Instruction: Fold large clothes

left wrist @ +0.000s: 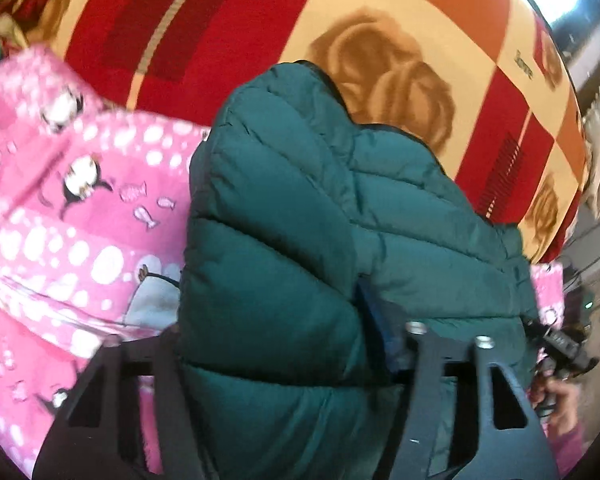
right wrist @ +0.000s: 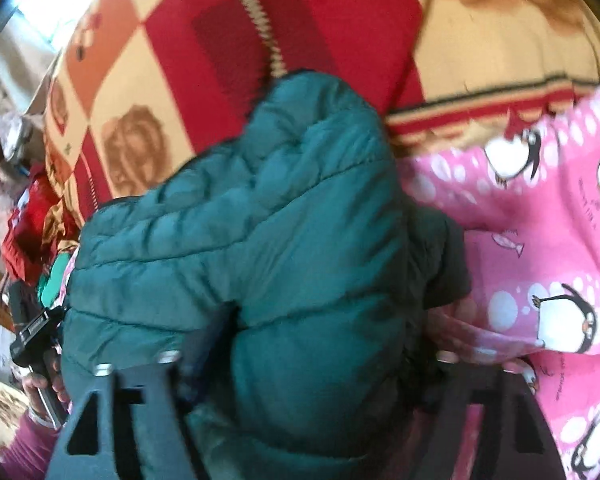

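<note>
A big blanket [left wrist: 380,40] with red, cream and orange squares and brown flower prints covers the bed and fills the far part of both views. On it lies a pink cloth [left wrist: 60,220] with penguins, white dots and small fish; it is at the left in the left wrist view and at the right in the right wrist view [right wrist: 540,240].

The green puffer jacket [left wrist: 300,220] is in the middle, bunched up over the blanket and just beside the pink cloth, and it touches the cloth at one edge. In the right wrist view the jacket [right wrist: 260,220] also fills the centre.

The left claw [left wrist: 284,356] has a thick fold of the jacket between its two fingers and holds it. The right claw [right wrist: 304,372] grips another thick fold of the jacket in the same way. Both views are blurred.
</note>
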The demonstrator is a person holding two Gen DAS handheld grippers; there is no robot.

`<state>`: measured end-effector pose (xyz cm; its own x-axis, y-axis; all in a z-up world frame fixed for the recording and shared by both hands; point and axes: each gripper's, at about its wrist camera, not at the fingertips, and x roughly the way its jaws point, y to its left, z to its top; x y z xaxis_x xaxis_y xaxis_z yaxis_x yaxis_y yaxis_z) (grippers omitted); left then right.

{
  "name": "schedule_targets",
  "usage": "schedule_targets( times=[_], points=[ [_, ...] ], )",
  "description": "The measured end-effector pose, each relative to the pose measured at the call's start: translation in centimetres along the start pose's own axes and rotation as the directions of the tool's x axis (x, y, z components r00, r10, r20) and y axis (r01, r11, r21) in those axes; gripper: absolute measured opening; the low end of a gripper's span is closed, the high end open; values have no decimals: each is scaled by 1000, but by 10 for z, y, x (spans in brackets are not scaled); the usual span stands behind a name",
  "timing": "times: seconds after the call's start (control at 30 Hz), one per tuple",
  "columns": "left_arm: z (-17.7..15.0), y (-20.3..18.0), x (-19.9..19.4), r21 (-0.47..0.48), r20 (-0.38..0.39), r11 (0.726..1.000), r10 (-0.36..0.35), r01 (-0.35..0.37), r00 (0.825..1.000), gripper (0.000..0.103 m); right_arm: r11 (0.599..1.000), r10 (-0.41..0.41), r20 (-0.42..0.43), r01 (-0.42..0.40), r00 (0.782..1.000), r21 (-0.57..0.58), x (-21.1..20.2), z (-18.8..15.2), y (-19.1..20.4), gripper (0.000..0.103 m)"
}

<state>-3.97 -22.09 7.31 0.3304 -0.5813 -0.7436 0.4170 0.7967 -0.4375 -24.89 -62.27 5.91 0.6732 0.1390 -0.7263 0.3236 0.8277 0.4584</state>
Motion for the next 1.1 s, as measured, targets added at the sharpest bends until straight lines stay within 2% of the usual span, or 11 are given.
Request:
schedule_targets(
  times=[0.1, 0.2, 0.33, 0.53, 0.67, 0.8, 0.83, 0.87, 0.9, 1.0, 1.1],
  points=[
    [1, -7, -17, 6, 15, 1000, -7, 7, 1000, 37, 1000, 9, 43, -8, 999, -23, -21, -2, 13, 41],
    [0, -14, -41, 22, 28, 999, -30, 29, 999, 33, 999, 34, 84, -30, 996, -43, -44, -4, 25, 35],
    [-13, -21, -82, 63, 35, 997, -55, 52, 998, 32, 995, 71, 122, -62, 990, -78, -81, -16, 45, 33],
    [-53, -15, -141, 65, 6, 994, -90, 89, 996, 32, 989, 134, 121, -125, 983, -80, -135, -60, 55, 33],
    [-82, 0, -150, 40, -40, 998, -47, 49, 998, 32, 991, 126, 101, -122, 987, -50, -146, -94, 53, 33],
    [-102, 23, -127, -22, -77, 999, 31, -32, 997, 58, 999, -9, 61, 12, 998, -44, -127, -120, 51, 36],
    [-103, 27, -122, -32, -84, 999, 36, -39, 996, 66, 997, -44, 56, 47, 997, -54, -121, -122, 51, 41],
    [-104, 31, -119, -45, -72, 998, 43, -47, 996, 71, 993, -97, 51, 101, 994, -63, -114, -124, 52, 52],
    [-104, 33, -120, -60, -56, 996, 64, -67, 996, 80, 988, -139, 51, 142, 989, -60, -110, -125, 53, 56],
    [-106, 31, -130, -51, -30, 993, 103, -104, 994, 81, 983, -182, 55, 184, 982, -24, -111, -124, 56, 58],
    [-109, 20, -149, 19, 19, 976, 216, -216, 976, 81, 968, -245, 80, 249, 966, -40, -127, -127, 69, 62]
  ],
)
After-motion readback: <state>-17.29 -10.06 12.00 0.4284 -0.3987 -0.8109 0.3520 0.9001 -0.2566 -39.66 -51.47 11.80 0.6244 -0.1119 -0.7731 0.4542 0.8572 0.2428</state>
